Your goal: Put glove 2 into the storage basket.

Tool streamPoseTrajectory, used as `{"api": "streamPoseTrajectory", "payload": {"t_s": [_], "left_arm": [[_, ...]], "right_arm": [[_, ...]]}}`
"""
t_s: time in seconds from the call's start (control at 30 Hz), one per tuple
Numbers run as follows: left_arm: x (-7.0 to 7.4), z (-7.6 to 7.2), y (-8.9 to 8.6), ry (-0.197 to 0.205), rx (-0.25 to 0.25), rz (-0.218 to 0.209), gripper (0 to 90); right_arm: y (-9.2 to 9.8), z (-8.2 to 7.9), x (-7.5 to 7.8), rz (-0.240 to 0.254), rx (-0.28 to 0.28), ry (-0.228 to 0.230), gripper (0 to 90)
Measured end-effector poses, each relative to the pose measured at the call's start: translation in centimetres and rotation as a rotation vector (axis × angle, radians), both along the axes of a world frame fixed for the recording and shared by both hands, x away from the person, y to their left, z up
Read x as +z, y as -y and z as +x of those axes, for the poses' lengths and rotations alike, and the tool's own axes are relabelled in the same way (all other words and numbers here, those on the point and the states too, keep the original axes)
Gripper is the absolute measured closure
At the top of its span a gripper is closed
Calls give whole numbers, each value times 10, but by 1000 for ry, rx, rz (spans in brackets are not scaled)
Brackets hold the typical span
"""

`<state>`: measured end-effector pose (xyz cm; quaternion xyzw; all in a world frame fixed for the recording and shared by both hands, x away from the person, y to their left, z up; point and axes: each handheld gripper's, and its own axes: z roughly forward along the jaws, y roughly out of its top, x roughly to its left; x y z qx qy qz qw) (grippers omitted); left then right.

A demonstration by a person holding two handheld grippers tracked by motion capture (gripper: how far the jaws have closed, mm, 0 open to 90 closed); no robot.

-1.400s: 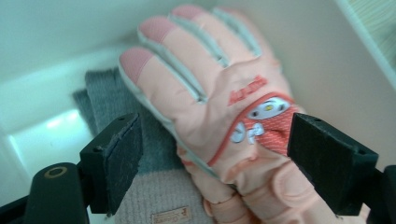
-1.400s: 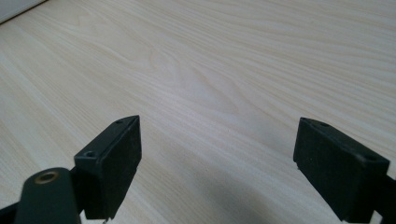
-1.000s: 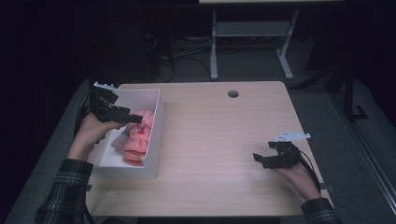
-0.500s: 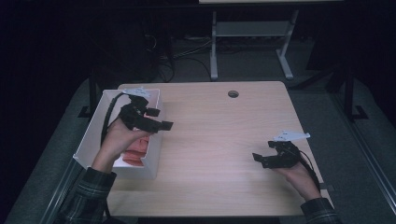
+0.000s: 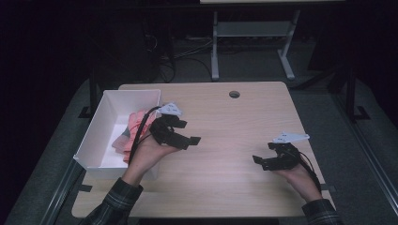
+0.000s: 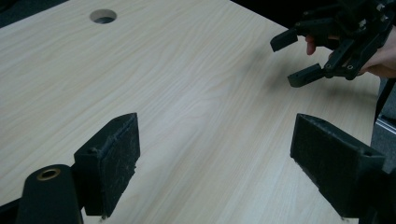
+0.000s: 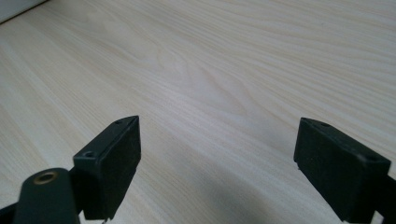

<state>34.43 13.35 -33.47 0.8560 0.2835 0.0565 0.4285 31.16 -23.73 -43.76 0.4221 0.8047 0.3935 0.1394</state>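
Observation:
A white box (image 5: pixel 101 125) stands at the table's left edge, with pink and red cloth-like items (image 5: pixel 135 124) piled in it. My left gripper (image 5: pixel 189 132) hovers over the bare wood just right of the box, jaws open and empty (image 6: pixel 215 158). My right gripper (image 5: pixel 263 154) rests near the table's front right, open with nothing between its jaws (image 7: pixel 217 163). In the left gripper view the right gripper (image 6: pixel 303 56) appears at the top right, a hand behind it.
The light wooden table (image 5: pixel 225 122) has a round cable hole (image 5: pixel 234 94) near its far edge. A metal stand (image 5: pixel 253 33) and cables sit on the dark floor behind. A strip of the box (image 7: pixel 14 9) shows far off in the right gripper view.
My left gripper has travelled right, from above the box out over the table, still open and empty. The right gripper has stayed put.

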Motion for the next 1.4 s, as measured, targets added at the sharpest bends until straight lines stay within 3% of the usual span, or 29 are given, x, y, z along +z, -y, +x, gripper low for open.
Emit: {"api": "streamPoseTrajectory", "payload": {"t_s": [0.27,0.37,0.5,0.63,0.97,1.07,1.1,1.4], "left_arm": [[-30,-8,24,4,-37,8,153],[-50,-11,32,7,-47,41,153],[-65,-14,36,18,-59,67,153],[-76,-14,35,8,-63,60,153],[-99,-16,37,15,-76,46,153],[-103,-16,39,28,-77,59,153],[-106,-16,40,33,-84,82,153],[-114,-15,43,8,-92,98,153]], "right_arm": [[-1,-2,-3,-7,4,9,136],[-1,-2,-4,-11,4,11,135],[-2,-2,-6,-9,3,9,135],[0,-3,-7,-9,-3,10,134],[1,-7,-12,-26,-11,6,134],[0,-7,-13,-33,-12,6,134],[-1,-8,-14,-39,-11,1,134],[-4,-9,-15,-45,-4,4,134]]}}
